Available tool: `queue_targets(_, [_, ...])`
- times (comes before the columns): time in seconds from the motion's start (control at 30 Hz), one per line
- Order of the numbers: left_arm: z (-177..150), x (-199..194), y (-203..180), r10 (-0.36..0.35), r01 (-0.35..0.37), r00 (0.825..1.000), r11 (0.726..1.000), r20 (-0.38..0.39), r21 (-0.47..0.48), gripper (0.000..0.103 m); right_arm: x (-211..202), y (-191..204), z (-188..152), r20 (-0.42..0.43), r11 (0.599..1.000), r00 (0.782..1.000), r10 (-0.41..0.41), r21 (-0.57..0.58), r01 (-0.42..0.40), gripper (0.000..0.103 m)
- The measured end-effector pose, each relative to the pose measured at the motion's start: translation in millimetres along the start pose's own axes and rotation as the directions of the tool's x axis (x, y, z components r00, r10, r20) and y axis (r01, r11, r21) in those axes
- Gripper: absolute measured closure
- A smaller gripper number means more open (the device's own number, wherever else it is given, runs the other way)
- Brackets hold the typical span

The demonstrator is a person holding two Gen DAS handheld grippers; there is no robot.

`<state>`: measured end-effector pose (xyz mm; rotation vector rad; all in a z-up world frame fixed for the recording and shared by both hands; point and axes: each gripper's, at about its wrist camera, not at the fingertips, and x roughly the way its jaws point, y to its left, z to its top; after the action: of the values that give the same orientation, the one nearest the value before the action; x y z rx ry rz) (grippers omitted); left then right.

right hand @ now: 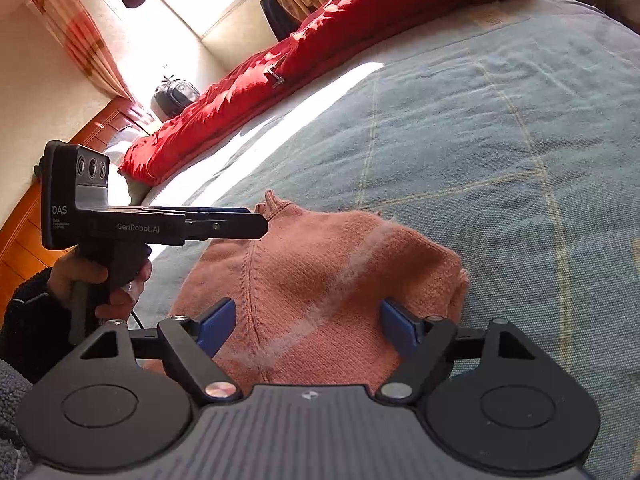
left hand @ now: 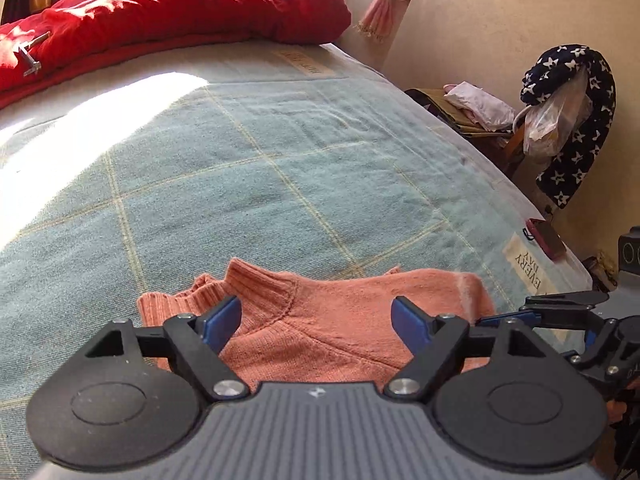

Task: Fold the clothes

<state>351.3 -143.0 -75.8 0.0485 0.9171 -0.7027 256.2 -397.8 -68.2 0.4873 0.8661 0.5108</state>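
A salmon-pink knitted sweater (left hand: 320, 320) lies folded into a compact bundle on the pale blue checked bedspread (left hand: 240, 160), its ribbed collar toward the left. It also shows in the right wrist view (right hand: 320, 280). My left gripper (left hand: 318, 322) is open and empty just above the sweater near the collar. My right gripper (right hand: 308, 326) is open and empty over the sweater's near part. In the right wrist view the left gripper's body (right hand: 160, 224) hovers at the sweater's left end, held by a hand. The right gripper's fingers (left hand: 560, 308) show at the sweater's right end.
A red quilt (left hand: 160, 20) lies bunched along the far side of the bed. A dark red phone (left hand: 546, 238) lies at the bed's right edge. A chair with a star-patterned garment (left hand: 572, 120) stands by the wall. A wooden cabinet (right hand: 60, 184) stands at the left.
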Motion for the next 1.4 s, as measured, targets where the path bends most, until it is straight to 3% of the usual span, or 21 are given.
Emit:
queue_targets(0.2, [-6.3,-32.2,-8.2,0.012,-0.014,0.998,0.999,0.055,0.041,0.018,7.2,13.4,5.7,-0.041,0.998,0.997,-0.064,-0.014,0.064,0.015])
queue_targets(0.37, [-18.8,-49.9,-8.2,0.012,-0.014,0.999,0.999,0.043,0.043,0.017,14.6,22.2,4.9,-0.052,0.996,0.996,-0.079,-0.040,0.077,0.000])
queue_targets(0.6, [-45.0,-62.2,-7.6,-0.041,0.041,0.999,0.999,0.000,-0.017,0.016,14.8,23.0,4.1,-0.047,0.995,0.995,-0.087,-0.041,0.085,0.000])
queue_targets(0.77, [-61.9,-50.6,-10.3,-0.067,0.064,0.997,0.996,-0.044,-0.055,0.015,14.9,23.0,3.0,-0.037,0.996,0.995,-0.090,-0.030,0.088,0.000])
queue_targets(1.03, [-70.7,-45.5,-13.1,-0.091,0.091,0.996,0.995,-0.009,-0.041,0.001,14.0,22.2,0.7,-0.019,0.996,0.996,-0.085,-0.024,0.085,0.000])
queue_targets(1.4, [-65.4,-59.4,5.8,-0.109,0.113,0.993,0.985,0.033,-0.131,0.001,-7.5,21.2,2.5,0.016,0.999,0.999,-0.037,0.001,0.037,0.000])
